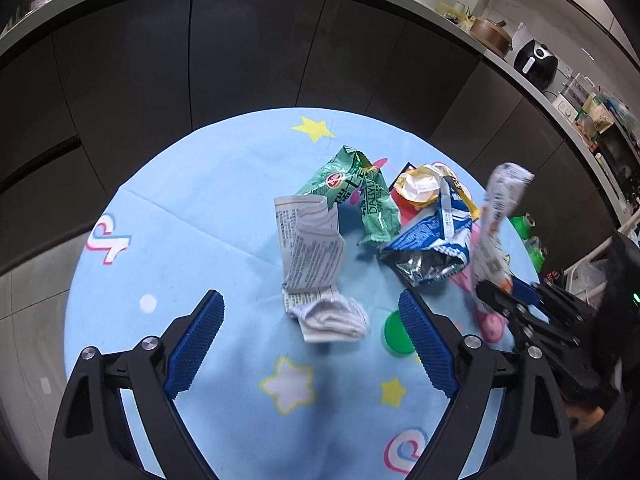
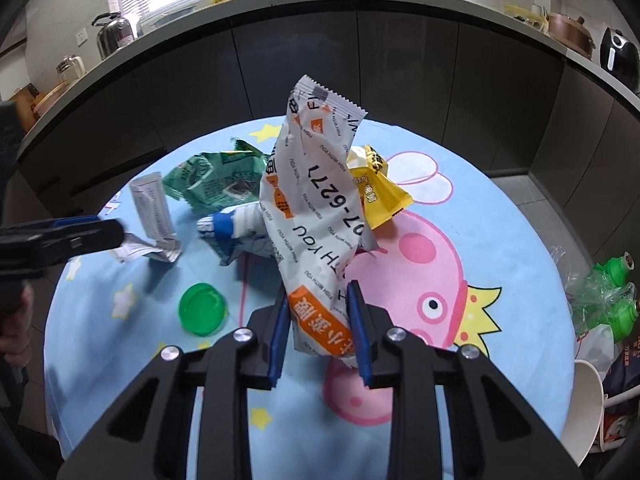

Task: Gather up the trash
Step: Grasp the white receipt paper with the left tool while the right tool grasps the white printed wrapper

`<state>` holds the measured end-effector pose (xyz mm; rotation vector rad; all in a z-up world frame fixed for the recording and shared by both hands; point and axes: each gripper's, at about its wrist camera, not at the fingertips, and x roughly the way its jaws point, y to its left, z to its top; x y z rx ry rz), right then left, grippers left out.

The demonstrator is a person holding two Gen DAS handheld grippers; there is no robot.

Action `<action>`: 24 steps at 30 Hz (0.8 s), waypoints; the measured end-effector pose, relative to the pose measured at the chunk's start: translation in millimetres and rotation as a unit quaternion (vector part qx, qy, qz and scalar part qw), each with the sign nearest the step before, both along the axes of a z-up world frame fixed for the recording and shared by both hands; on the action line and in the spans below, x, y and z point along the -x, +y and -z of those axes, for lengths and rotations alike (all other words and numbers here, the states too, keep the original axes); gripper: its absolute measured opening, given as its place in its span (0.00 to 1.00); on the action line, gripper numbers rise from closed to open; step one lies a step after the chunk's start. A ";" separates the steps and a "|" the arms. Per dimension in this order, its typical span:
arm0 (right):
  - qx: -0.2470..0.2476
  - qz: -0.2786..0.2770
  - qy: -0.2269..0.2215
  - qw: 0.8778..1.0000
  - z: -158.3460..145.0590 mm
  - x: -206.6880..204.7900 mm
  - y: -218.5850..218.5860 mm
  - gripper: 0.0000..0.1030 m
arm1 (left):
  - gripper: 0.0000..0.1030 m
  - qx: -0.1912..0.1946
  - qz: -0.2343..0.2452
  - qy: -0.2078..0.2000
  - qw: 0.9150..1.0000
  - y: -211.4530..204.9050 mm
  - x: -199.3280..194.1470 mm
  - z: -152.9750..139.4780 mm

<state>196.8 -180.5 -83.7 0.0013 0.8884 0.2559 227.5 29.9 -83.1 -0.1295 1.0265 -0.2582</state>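
Observation:
My right gripper [image 2: 318, 312] is shut on a white and orange snack wrapper [image 2: 316, 208] and holds it upright above the round table; it also shows in the left wrist view [image 1: 496, 224]. My left gripper [image 1: 310, 312] is open above a crumpled white printed wrapper [image 1: 312, 256], which lies between its fingers on the blue cloth. A green wrapper [image 1: 356, 192], a blue and silver bag [image 1: 432, 244], a yellow wrapper [image 1: 420, 184] and a green bottle cap [image 1: 394, 336] lie on the table.
The table wears a blue cartoon cloth [image 1: 180, 240]. Dark cabinets under a cluttered counter [image 2: 360, 28] stand behind it. Crushed green bottles in plastic [image 2: 608, 300] and a white bin [image 2: 584, 408] sit off the table's right edge.

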 end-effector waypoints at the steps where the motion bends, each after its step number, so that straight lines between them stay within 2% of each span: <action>1: 0.001 0.000 -0.005 1.000 -3.0 5.8 0.0 0.27 | 0.82 0.001 -0.001 0.002 1.000 -0.7 -5.4 2.2; 3: 0.001 0.003 -0.010 1.000 -8.2 14.0 1.1 0.27 | 0.80 0.008 -0.002 0.010 1.000 -2.8 -15.6 6.6; 8: -0.011 0.016 -0.016 1.000 -16.8 39.2 -7.7 0.27 | 0.67 0.009 -0.007 0.039 0.999 -6.2 -36.1 22.7; 11: -0.021 0.024 -0.016 0.999 -20.4 50.4 -13.0 0.27 | 0.50 0.005 -0.007 0.056 0.998 -7.9 -41.7 31.6; 12: -0.024 0.026 -0.016 0.999 -21.4 53.9 -14.1 0.27 | 0.40 0.008 -0.005 0.064 0.998 -8.0 -42.8 34.4; 13: -0.025 0.028 -0.016 0.999 -23.8 58.5 -13.2 0.27 | 0.34 0.012 -0.004 0.070 0.997 -7.5 -43.4 35.9; 18: -0.035 0.035 -0.019 0.999 -28.5 72.2 -17.1 0.27 | 0.31 0.005 -0.004 0.059 0.998 -7.1 -29.3 23.9; 24: -0.046 0.044 -0.034 0.997 -41.8 87.4 -21.9 0.28 | 0.31 -0.018 0.006 0.006 1.000 -15.6 5.0 -19.3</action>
